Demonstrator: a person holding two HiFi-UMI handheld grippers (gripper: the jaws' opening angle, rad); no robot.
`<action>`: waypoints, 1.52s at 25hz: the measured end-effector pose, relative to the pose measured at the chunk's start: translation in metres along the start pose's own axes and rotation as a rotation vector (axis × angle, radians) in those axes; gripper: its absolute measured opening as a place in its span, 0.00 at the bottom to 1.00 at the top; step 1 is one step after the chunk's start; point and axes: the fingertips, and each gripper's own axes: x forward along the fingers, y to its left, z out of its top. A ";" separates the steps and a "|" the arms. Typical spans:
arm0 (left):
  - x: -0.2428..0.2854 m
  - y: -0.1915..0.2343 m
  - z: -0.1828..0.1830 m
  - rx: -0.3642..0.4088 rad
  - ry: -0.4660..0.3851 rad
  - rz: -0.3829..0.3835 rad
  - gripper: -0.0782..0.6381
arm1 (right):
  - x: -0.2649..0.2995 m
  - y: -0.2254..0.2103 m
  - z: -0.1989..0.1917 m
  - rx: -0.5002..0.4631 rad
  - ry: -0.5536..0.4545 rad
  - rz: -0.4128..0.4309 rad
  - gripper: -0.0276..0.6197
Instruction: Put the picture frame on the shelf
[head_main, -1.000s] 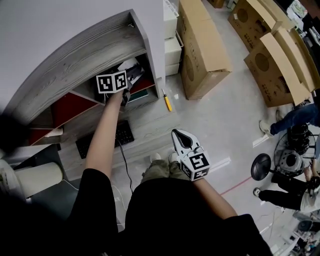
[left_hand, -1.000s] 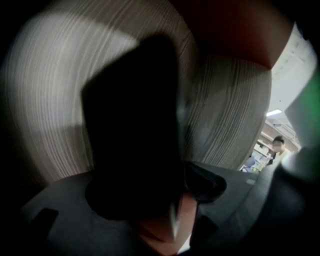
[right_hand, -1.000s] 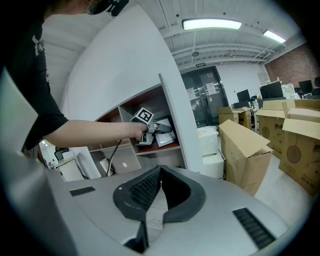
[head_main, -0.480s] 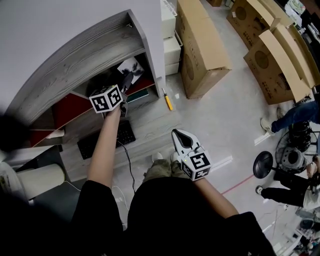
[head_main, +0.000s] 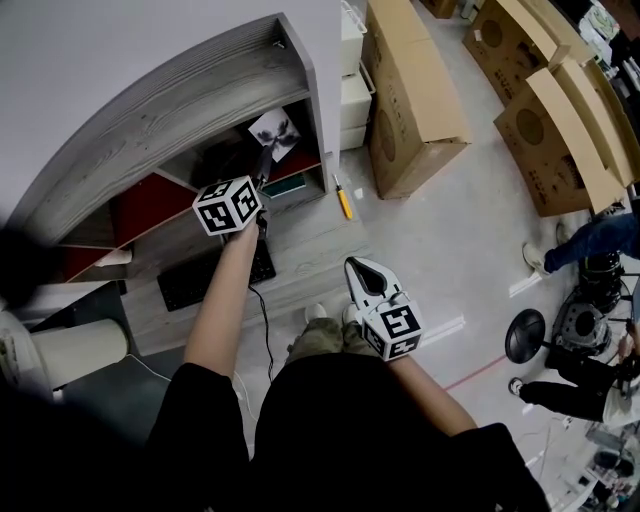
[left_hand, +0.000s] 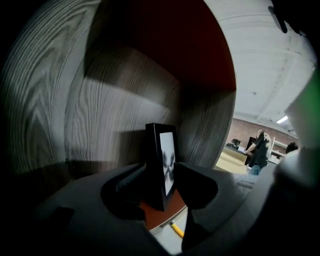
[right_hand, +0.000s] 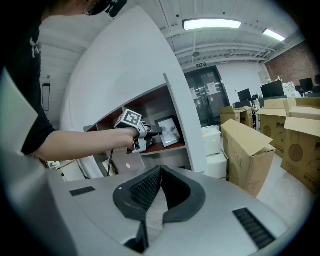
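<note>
Boxes and screwdriver beside shelf

Picture frame lower edge partly behind left tongs; photo indistinct.

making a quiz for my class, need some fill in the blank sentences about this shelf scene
1. The picture frame stands on the shelf's ___ board.
2. The right gripper's jaws are ___, with nothing between them.
3. The screwdriver lying on the floor has a ___ handle.
Missing words: red; shut; yellow.
</note>
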 end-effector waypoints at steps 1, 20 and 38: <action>0.001 0.000 0.000 0.006 0.005 0.003 0.35 | -0.001 0.000 -0.001 0.001 0.000 -0.001 0.06; 0.037 0.014 0.021 0.101 0.043 0.012 0.25 | -0.015 -0.012 -0.009 0.018 -0.003 -0.071 0.06; 0.028 0.014 0.016 0.078 0.035 -0.030 0.44 | -0.020 -0.006 -0.011 0.004 -0.007 -0.092 0.06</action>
